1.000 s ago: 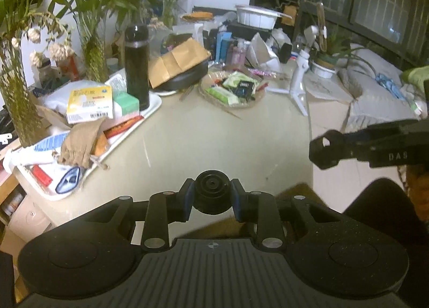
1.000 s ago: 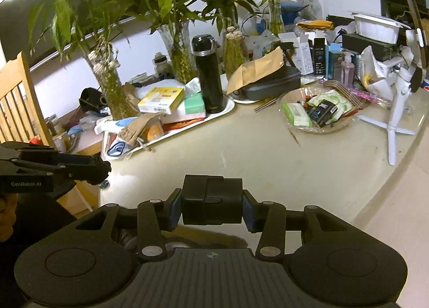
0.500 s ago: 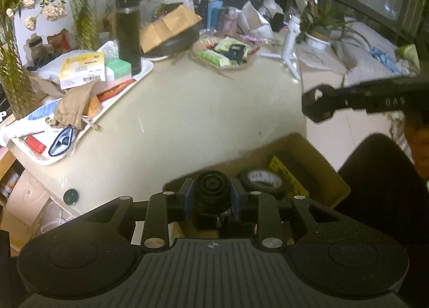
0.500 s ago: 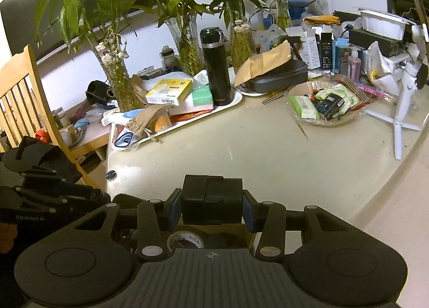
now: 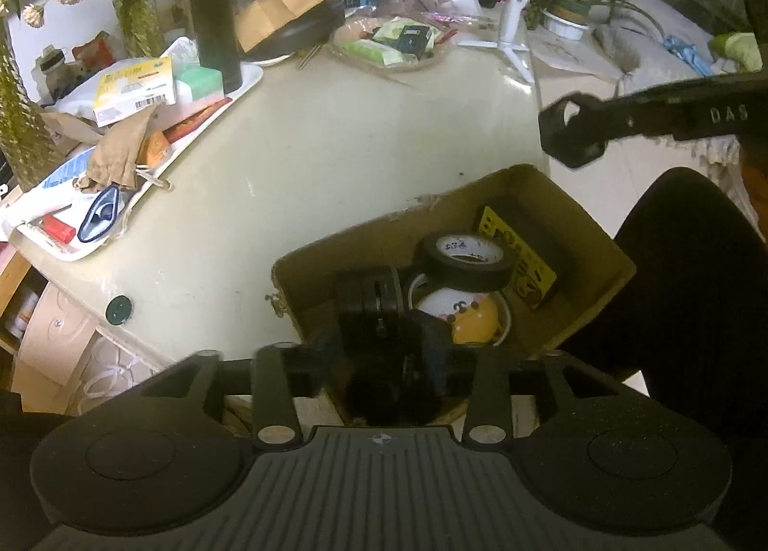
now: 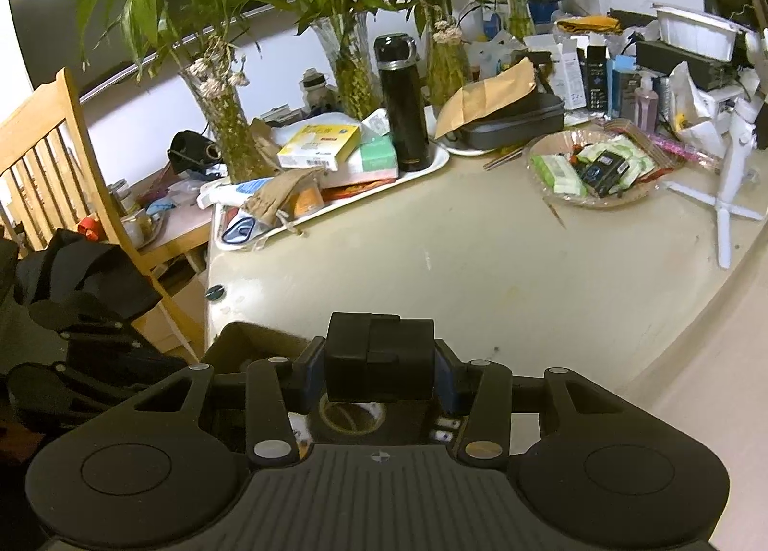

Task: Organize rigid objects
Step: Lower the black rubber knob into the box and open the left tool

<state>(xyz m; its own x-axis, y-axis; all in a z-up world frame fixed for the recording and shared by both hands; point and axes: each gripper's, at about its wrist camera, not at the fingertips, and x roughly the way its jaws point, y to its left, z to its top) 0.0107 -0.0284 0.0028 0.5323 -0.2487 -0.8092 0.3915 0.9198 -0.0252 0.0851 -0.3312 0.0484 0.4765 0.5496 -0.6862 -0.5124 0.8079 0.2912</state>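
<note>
A black rectangular block is clamped in the right tool. The left tool, its jaws just opened, is poised over an open brown cardboard box at the cream bench edge; a small black round part is seen lying loose inside beside a black tape roll.

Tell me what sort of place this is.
Probably a lived-in home, at a cluttered dining table: bamboo stalks in glass vases, a slatted wooden chair, and a black steel thermos flask on a white tray.

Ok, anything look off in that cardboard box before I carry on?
The black tape roll sits tilted, propped on the white-and-yellow round item rather than lying flat. The cardboard box has a ragged near-left corner. Nothing spilled.
</note>
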